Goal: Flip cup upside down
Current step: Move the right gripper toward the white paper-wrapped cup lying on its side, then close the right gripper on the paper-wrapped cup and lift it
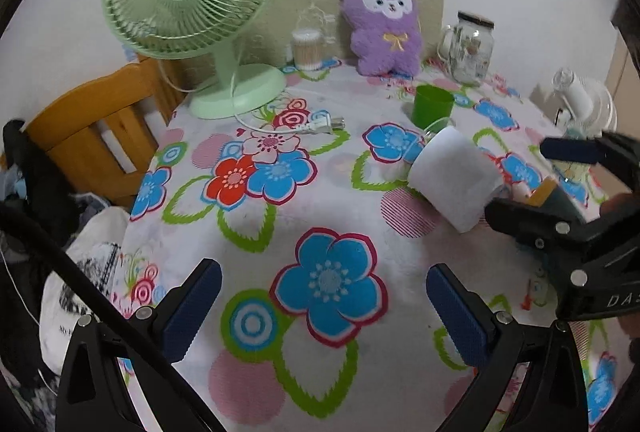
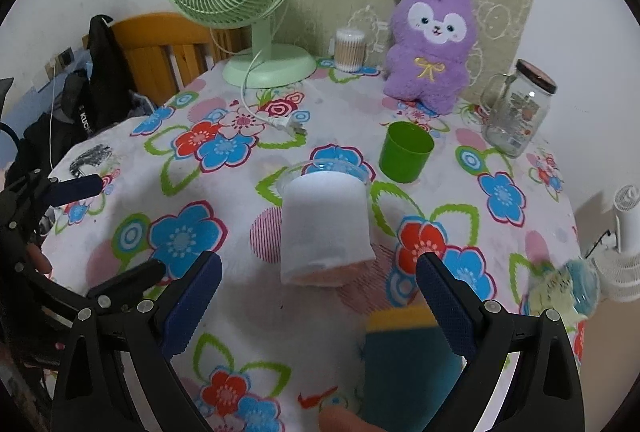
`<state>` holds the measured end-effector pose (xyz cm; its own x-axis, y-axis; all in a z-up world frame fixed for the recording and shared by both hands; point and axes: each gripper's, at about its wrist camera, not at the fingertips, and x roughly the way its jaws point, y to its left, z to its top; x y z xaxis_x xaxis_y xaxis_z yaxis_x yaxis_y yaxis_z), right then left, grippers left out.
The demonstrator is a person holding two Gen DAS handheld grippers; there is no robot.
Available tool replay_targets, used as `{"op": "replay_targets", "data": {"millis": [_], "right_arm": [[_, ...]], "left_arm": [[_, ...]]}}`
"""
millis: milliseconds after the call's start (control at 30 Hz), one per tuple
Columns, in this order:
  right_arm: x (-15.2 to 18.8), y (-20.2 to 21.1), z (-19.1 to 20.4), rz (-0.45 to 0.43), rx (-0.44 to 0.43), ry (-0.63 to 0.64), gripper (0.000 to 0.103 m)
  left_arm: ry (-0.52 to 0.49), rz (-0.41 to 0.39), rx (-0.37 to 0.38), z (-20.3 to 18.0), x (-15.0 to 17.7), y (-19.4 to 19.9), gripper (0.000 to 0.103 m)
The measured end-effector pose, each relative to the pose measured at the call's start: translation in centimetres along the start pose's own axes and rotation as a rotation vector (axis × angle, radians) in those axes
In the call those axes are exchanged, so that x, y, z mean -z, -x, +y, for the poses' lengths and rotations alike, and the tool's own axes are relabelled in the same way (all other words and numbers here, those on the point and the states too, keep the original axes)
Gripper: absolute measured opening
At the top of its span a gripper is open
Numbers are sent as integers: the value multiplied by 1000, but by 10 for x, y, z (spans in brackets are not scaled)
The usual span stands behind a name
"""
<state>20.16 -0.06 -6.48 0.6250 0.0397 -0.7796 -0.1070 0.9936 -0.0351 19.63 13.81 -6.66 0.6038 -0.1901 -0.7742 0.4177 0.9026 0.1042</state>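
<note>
1. A white cup point(image 2: 325, 228), blurred, lies tipped on the worktop point(image 2: 248, 312) just in front of one green cup point(image 2: 405, 153); its contact with the cloth is unclear.
2. Two grippers, left gripper point(image 1: 324, 308) and right gripper point(image 2: 319, 296), gape wide apart, grasping nothing.

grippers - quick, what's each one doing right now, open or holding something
Left gripper: jaws open, holding nothing, above the tablecloth.
Right gripper: jaws open, holding nothing; the white cup lies tipped just ahead of it, ungrasped.
</note>
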Motion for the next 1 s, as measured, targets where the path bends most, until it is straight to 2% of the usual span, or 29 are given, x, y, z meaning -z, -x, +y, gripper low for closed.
{"op": "replay_targets", "data": {"millis": [500, 700, 1000], "right_arm": [[-14, -52, -13, 117, 25, 8, 97], [-13, -64, -15, 164, -21, 10, 68], [-12, -44, -7, 122, -47, 11, 65]], "left_arm": [[-27, 72, 3, 2, -11, -37, 103], [-14, 82, 3, 5, -10, -39, 103], [5, 76, 9, 8, -4, -26, 103]]}}
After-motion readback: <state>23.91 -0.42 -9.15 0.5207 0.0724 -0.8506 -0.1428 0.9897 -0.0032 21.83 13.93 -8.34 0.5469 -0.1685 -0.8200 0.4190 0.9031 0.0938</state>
